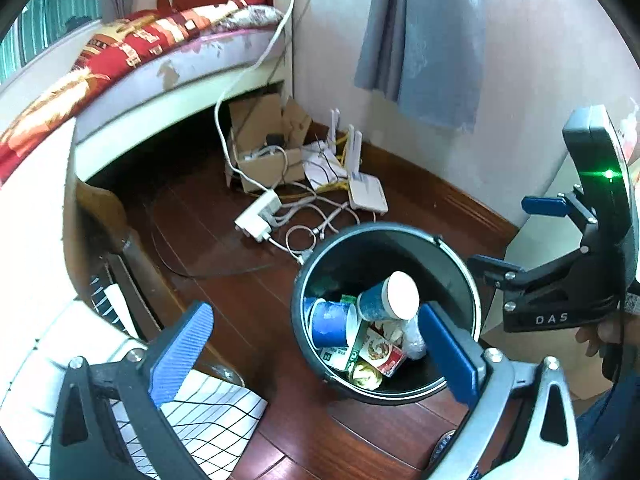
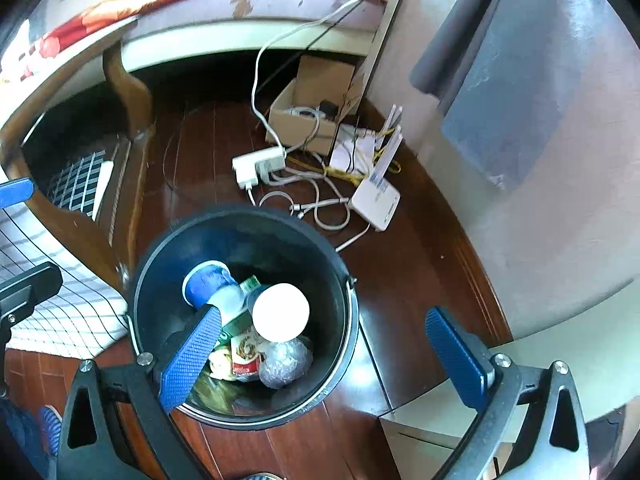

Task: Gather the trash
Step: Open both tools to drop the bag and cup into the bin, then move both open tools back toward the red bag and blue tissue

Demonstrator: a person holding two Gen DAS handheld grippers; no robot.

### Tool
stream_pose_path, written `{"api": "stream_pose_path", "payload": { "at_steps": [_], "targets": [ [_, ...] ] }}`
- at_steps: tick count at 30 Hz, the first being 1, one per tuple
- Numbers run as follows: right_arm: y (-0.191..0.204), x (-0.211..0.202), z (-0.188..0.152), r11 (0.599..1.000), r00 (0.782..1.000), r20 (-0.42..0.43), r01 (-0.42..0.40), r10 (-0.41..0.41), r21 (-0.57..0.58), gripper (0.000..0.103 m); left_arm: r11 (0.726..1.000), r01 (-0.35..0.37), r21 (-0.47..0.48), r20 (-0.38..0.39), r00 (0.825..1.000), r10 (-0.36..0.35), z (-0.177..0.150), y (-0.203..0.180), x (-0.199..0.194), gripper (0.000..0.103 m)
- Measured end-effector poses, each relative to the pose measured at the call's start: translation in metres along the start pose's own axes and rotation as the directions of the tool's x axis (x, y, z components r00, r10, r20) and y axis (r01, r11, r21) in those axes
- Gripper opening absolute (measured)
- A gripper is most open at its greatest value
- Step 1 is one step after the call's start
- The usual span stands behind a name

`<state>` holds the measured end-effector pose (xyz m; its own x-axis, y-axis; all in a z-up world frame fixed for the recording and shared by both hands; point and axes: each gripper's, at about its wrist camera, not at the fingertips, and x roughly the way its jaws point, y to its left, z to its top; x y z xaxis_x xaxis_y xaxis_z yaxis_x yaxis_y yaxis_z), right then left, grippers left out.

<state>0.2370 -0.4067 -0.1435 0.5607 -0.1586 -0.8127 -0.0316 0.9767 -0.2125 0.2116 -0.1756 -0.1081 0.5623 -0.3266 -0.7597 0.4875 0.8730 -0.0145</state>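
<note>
Both my grippers spread wide, empty: left gripper (image 1: 316, 348), right gripper (image 2: 324, 356). Black bin (image 2: 348, 280) below the jaws (paper cups (image 2: 280, 312), wrappers inside).

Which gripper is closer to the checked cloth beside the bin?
Left. The left gripper hangs by the checked cloth, one finger above its edge; the right gripper is across the bin, away from the cloth.

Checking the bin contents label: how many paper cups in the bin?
2. One blue cup lies at the bin's left side; a second cup sits mid-bin, white bottom up. More may be buried under the wrappers.
</note>
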Motion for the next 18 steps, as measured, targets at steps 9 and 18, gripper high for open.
{"api": "stream_pose_path", "payload": {
  "at_steps": [9,18],
  "targets": [
    [0.01,-0.062,0.014,0.999,0.986,0.159,-0.047,0.045,0.007,0.103,0.998,-0.061,-0.017,0.1,0.993,0.062,0.011,0.015,-0.062,0.103],
    [0.041,-0.099,0.031,0.994,0.962,0.25,-0.102,0.106,-0.03,0.103,0.986,-0.146,-0.077,0.157,0.975,0.156,0.007,0.05,-0.107,0.103]
  ]
}}
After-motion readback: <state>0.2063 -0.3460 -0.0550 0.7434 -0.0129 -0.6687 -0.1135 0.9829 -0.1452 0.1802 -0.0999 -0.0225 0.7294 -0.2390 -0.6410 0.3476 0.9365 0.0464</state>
